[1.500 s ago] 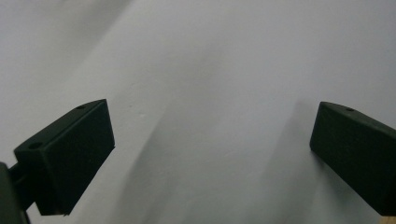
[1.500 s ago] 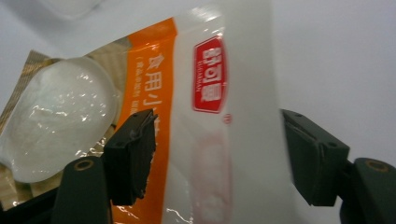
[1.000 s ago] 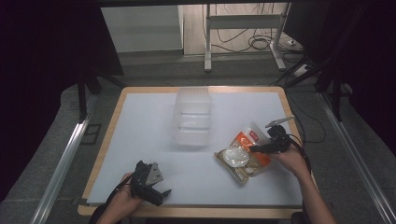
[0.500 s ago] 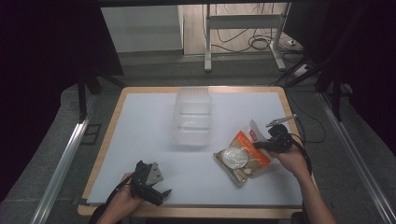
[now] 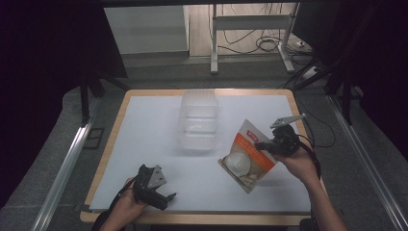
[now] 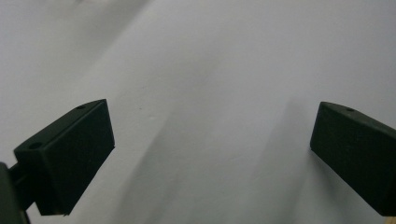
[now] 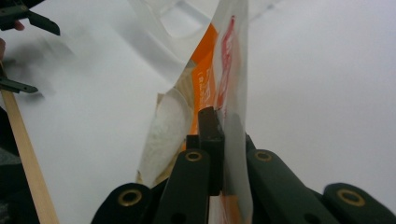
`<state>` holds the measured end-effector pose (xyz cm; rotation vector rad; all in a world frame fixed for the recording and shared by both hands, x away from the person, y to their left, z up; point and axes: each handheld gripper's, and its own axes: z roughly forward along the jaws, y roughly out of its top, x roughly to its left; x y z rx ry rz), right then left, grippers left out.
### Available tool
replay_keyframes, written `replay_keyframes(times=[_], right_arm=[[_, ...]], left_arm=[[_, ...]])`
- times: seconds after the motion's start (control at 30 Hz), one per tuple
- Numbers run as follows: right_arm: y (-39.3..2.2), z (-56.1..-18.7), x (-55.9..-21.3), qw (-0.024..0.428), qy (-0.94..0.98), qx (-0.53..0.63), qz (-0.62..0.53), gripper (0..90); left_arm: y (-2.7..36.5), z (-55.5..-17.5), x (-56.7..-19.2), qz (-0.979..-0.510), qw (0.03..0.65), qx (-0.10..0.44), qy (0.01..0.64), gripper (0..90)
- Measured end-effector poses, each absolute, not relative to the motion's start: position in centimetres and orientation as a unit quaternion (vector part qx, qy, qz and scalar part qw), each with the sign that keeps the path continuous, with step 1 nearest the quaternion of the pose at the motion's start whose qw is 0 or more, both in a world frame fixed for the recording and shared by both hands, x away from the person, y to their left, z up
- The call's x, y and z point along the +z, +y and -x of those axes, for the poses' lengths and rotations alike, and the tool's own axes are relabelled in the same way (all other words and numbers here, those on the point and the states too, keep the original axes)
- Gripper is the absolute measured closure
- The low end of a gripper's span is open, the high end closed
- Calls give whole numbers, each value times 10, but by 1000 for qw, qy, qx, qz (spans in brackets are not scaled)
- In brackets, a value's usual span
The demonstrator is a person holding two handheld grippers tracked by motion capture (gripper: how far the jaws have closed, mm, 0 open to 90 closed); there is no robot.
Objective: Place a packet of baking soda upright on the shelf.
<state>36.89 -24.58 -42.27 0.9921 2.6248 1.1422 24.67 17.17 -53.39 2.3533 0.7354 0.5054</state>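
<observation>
1. Left gripper (image 5: 155, 188), black two-jaw tool, at table's 7 o'clock near the front edge; jaws spread wide over bare white table surface (image 5: 144, 130), nothing between them.
2. Right gripper (image 5: 269, 144) at 4 o'clock, jaws clamped on the edge of the orange-and-white flat plastic food pouch (image 5: 248, 156).
3. Pouch hangs tilted off the table, long axis running 1 to 7 o'clock, lower corner near the surface. Right hand owns it; left is well apart.
4. Pouch look: clear window, pale round contents, red label at top.
5. Clear plastic lidded container (image 5: 198, 120) at 12 o'clock of pouch, closer to the pouch than to the left gripper.
</observation>
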Motion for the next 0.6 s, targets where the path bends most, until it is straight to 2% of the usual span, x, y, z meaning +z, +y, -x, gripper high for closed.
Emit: replay_keyframes(times=[0.6], right_arm=[[-224,-368,-388,97,867,384,-302,887]], left_arm=[[173,-247,-532,-886,311,198,282,0]])
